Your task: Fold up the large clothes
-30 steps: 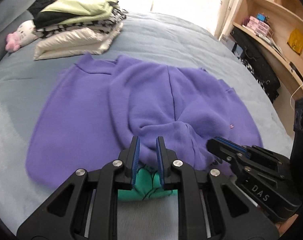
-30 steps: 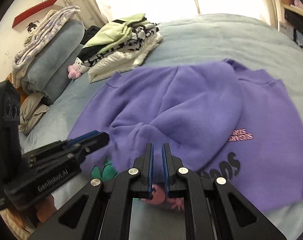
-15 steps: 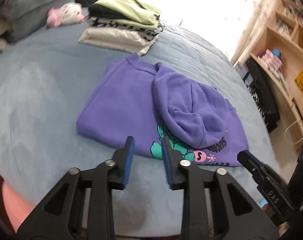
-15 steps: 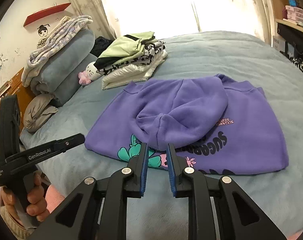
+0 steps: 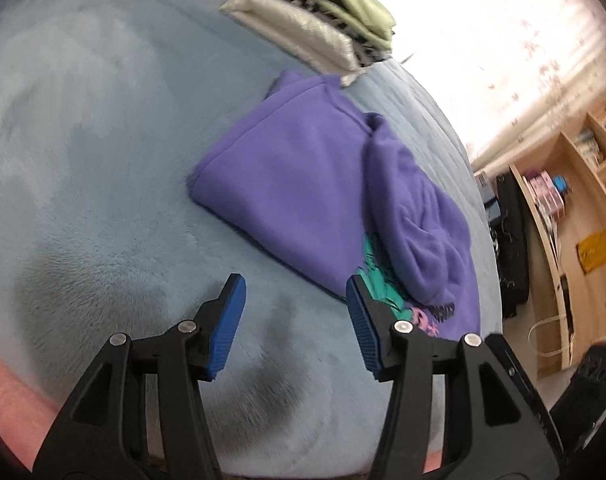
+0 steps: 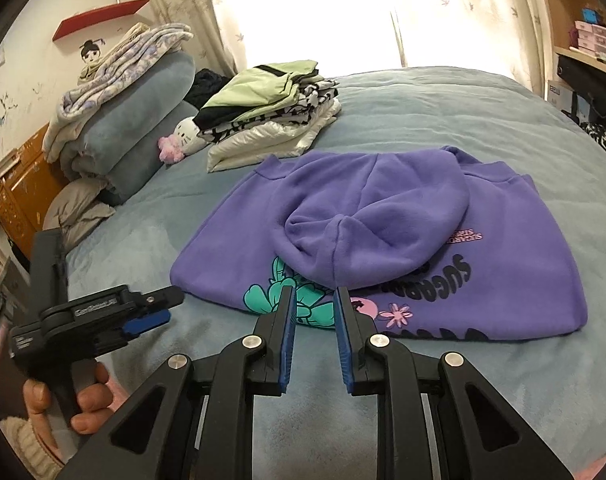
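L wrist view: L gripper [image 5: 295,320] is hovering over the bed [image 5: 103,160], jaws spread wide, gripping nothing. Purple hoodie [image 5: 303,184] is lying at approx. 1 o'clock from the jaws, its long axis running 11-to-5 o'clock, near edge just beyond the R pad.

R wrist view: R gripper [image 6: 313,336] is pointing at 12 o'clock, jaws part open, empty, hoodie hem [image 6: 303,312] just ahead. Hoodie's long axis is running 9-to-3; hood folded onto the body. L gripper [image 6: 143,312] is sitting at 9 o'clock, off the cloth. Judgement: R gripper is nearer the hem.
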A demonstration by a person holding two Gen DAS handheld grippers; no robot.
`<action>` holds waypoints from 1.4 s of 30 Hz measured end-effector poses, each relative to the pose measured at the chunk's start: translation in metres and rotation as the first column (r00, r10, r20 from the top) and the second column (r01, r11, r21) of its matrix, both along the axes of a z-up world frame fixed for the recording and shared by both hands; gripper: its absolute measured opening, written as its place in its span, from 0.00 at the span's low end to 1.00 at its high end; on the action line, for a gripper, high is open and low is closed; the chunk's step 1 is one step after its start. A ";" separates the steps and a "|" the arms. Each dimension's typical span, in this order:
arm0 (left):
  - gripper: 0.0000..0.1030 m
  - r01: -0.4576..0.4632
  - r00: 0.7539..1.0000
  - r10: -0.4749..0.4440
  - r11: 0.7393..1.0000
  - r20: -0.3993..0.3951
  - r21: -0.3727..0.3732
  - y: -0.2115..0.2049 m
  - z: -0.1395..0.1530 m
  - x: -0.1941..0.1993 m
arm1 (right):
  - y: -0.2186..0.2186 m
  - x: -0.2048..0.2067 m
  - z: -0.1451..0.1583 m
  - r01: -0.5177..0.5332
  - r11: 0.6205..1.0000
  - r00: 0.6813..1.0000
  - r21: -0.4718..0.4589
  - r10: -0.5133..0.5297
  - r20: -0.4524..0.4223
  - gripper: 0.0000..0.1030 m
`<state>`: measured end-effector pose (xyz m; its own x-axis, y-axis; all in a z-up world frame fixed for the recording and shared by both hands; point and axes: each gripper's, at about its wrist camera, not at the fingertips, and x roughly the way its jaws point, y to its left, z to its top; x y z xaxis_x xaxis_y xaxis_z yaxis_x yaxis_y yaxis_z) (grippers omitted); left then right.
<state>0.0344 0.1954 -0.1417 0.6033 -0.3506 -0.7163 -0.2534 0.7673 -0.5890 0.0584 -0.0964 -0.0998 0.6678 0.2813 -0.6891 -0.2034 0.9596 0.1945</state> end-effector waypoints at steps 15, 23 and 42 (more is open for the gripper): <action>0.63 -0.013 1.000 0.013 1.000 0.020 -0.017 0.000 -0.050 0.079 | 0.017 0.081 -0.029 -0.002 1.000 1.000 -0.004 0.002 -0.012 0.18; 0.48 -0.063 0.996 0.068 0.995 0.054 -0.079 0.009 -0.049 0.133 | 0.023 0.154 -0.058 0.069 0.996 0.997 -0.061 -0.071 -0.033 0.16; 0.18 0.228 0.748 -0.495 0.817 0.442 0.530 -0.199 0.100 0.136 | -0.048 0.178 -0.111 0.080 0.935 0.975 0.346 -0.001 -0.222 0.16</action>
